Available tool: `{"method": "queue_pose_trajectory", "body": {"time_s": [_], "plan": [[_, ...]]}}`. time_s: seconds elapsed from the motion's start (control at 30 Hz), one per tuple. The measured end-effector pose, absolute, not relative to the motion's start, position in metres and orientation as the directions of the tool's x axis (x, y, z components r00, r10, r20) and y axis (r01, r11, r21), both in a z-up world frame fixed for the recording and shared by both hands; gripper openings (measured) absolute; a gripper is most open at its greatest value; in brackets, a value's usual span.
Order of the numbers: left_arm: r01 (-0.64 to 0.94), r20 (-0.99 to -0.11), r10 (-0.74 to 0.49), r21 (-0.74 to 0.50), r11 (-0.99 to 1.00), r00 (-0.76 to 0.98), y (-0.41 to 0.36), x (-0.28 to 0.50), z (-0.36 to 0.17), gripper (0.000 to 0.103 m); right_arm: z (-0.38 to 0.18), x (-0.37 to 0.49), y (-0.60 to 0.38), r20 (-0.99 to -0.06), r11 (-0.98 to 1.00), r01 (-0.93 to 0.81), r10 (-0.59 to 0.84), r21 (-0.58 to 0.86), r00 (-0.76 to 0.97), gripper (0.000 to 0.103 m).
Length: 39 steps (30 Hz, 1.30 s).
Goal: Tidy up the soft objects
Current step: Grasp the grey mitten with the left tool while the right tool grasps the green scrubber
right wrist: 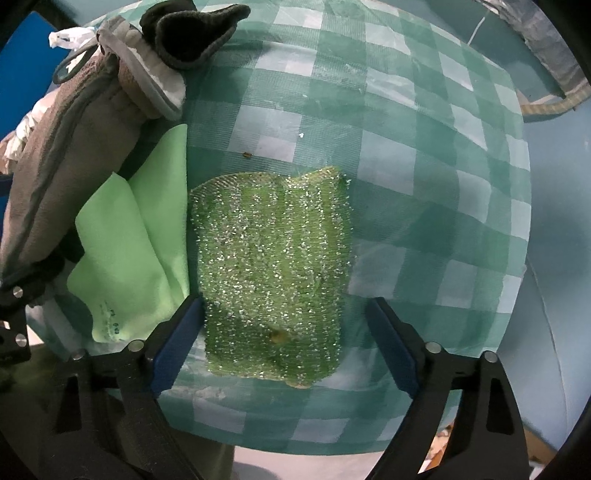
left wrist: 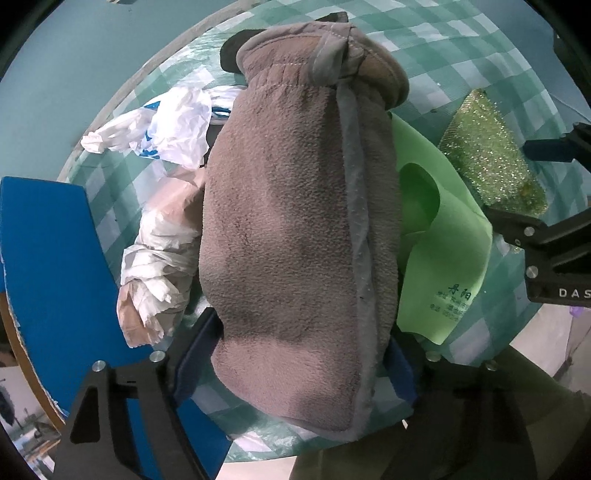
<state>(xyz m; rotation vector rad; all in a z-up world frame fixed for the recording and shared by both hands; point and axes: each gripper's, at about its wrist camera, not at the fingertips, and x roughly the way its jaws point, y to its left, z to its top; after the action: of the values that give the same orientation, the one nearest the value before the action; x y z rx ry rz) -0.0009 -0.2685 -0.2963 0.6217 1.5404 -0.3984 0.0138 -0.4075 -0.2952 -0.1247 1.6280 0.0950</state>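
A grey-brown fleece mitt (left wrist: pixel 291 229) lies lengthwise between the fingers of my left gripper (left wrist: pixel 295 354), which is open around its near end; it also shows at the left of the right wrist view (right wrist: pixel 74 158). A glittery green scrub cloth (right wrist: pixel 273 273) lies flat on the checked tablecloth (right wrist: pixel 424 177) between the fingers of my right gripper (right wrist: pixel 284 343), which is open and touches nothing. The scrub cloth also shows in the left wrist view (left wrist: pixel 487 158). A light green printed cloth (left wrist: pixel 443 251) lies between mitt and scrub cloth, also in the right wrist view (right wrist: pixel 129 251).
Crumpled white plastic bags (left wrist: pixel 162 125) and a beige wrapped bundle (left wrist: pixel 155 266) lie left of the mitt. A dark fleece item (right wrist: pixel 188 33) lies at the mitt's far end. A blue board (left wrist: pixel 48 266) stands at the table's left edge. The table edge runs near the bottom.
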Motion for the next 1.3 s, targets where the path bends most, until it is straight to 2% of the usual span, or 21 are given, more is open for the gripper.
{"method": "queue_pose_trajectory", "body": {"time_s": [0.13,0.23,0.37,0.4,0.77,0.83,1.03,1.3], "plan": [[0.595,-0.995,0.103,0.087,0.799,0.007,-0.262,0.002,-0.294,0.071,-0.295,0.014,-0.396,-0.998,0.989,-0.151,-0.021,-0.011,-0.063,0.082],[0.587,-0.997,0.074,0.059,0.807,-0.001,-0.253,0.006,-0.293,0.062,-0.289,0.015,-0.391,-0.998,0.987,-0.159,-0.021,-0.011,-0.059,0.070],[0.574,-0.999,0.045,0.028,0.819,-0.016,-0.244,0.014,-0.287,0.052,-0.277,0.018,-0.386,-0.998,0.990,-0.137,-0.017,-0.008,-0.063,0.035],[0.570,-0.999,0.038,0.020,0.821,-0.020,-0.242,0.016,-0.285,0.050,-0.277,0.020,-0.388,-0.998,0.993,-0.121,-0.007,0.001,-0.070,0.032],[0.557,-1.000,0.016,0.023,0.830,0.018,-0.219,0.030,-0.258,0.036,-0.266,0.017,-0.407,-0.998,0.998,-0.058,0.037,0.040,-0.043,0.023],[0.551,-1.000,0.010,0.023,0.834,0.027,-0.215,0.026,-0.248,0.021,-0.256,0.011,-0.407,-0.999,0.998,-0.047,0.041,0.042,-0.030,0.021],[0.541,-0.998,-0.024,0.010,0.841,0.056,-0.214,0.015,-0.225,0.021,-0.228,0.016,-0.411,-0.999,0.998,-0.032,0.053,0.053,-0.001,0.019],[0.532,-0.997,-0.032,0.007,0.847,0.064,-0.213,0.017,-0.222,0.021,-0.212,0.011,-0.414,-0.996,0.997,-0.014,0.078,0.078,0.035,0.018]]}}
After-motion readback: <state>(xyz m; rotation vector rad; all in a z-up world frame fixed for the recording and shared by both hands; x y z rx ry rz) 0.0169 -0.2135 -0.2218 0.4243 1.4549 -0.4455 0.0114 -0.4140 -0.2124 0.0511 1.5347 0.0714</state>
